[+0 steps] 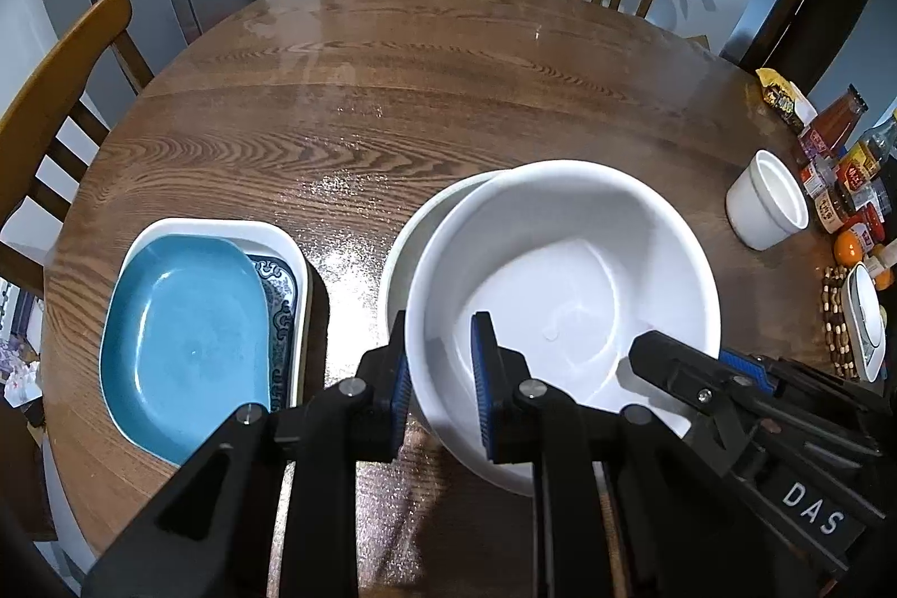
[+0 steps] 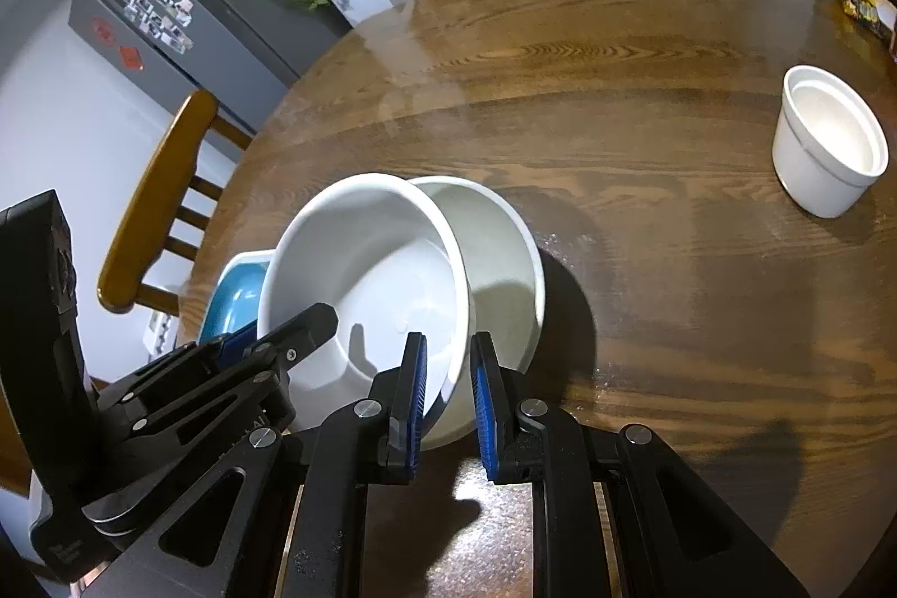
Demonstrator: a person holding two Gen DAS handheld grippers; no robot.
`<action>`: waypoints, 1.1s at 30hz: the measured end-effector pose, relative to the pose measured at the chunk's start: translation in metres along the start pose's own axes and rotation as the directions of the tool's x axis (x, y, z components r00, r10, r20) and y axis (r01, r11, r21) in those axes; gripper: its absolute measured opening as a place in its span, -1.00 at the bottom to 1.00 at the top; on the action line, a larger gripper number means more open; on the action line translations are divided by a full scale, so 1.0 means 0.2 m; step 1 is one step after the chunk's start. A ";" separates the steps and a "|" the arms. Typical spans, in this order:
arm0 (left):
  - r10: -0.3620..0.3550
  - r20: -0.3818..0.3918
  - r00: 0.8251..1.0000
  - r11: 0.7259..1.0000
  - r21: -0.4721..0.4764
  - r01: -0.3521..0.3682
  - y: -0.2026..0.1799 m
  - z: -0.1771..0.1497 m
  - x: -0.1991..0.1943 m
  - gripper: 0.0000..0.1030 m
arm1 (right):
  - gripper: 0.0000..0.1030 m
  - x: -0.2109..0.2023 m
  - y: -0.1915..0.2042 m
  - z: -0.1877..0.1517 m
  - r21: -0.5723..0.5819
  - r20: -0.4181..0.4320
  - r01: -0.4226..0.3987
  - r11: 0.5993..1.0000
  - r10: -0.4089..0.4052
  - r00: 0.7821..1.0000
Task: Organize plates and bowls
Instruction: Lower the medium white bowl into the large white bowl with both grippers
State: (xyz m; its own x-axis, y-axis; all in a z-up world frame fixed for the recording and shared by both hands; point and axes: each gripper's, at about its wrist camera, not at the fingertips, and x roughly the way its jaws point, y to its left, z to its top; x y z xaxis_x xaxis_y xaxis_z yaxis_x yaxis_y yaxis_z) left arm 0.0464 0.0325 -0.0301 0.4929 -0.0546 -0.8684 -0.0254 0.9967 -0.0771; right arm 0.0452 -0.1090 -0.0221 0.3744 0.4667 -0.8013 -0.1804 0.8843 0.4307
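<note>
Both grippers grip one large white round bowl (image 1: 566, 295): left gripper (image 1: 443, 385) jaws pinch its left rim, right gripper (image 2: 448, 402) jaws pinch its right rim. It tilts over a second white bowl (image 2: 504, 250) on the round wooden desk (image 1: 392, 93), right of a teal plate (image 1: 190, 334).

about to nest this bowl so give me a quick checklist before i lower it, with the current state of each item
1. Left hand-held gripper clamped on the rim of the held white bowl: ok.
2. Right hand-held gripper clamped on the same bowl's rim: ok.
3. Held bowl level: not ok, it tilts against the lower white bowl.
4. Held bowl centred over the lower one: not ok, offset to one side.
5. Lower bowl empty inside: cannot tell, mostly covered.
6. Neighbours clear: ok, the blue plate in its white tray and the small white cup stand apart.
</note>
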 end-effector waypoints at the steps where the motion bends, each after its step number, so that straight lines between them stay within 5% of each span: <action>1: 0.000 -0.003 1.000 1.000 0.001 0.000 0.00 0.00 0.01 -0.69 | -0.64 0.01 0.00 0.00 0.002 -0.005 0.002 1.000 -0.002 1.000; 33: 0.025 -0.033 0.999 0.999 0.045 -0.024 -0.02 0.02 0.10 -0.63 | -0.64 0.10 0.02 0.02 -0.023 -0.025 0.055 0.998 -0.056 0.998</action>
State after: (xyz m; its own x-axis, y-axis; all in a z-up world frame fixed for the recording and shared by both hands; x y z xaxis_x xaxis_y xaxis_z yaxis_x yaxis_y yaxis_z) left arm 0.0606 0.0285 -0.0447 0.4630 -0.0315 -0.8858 0.0022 0.9994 -0.0344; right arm 0.0554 -0.0957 -0.0345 0.3609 0.4171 -0.8341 -0.1804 0.9087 0.3764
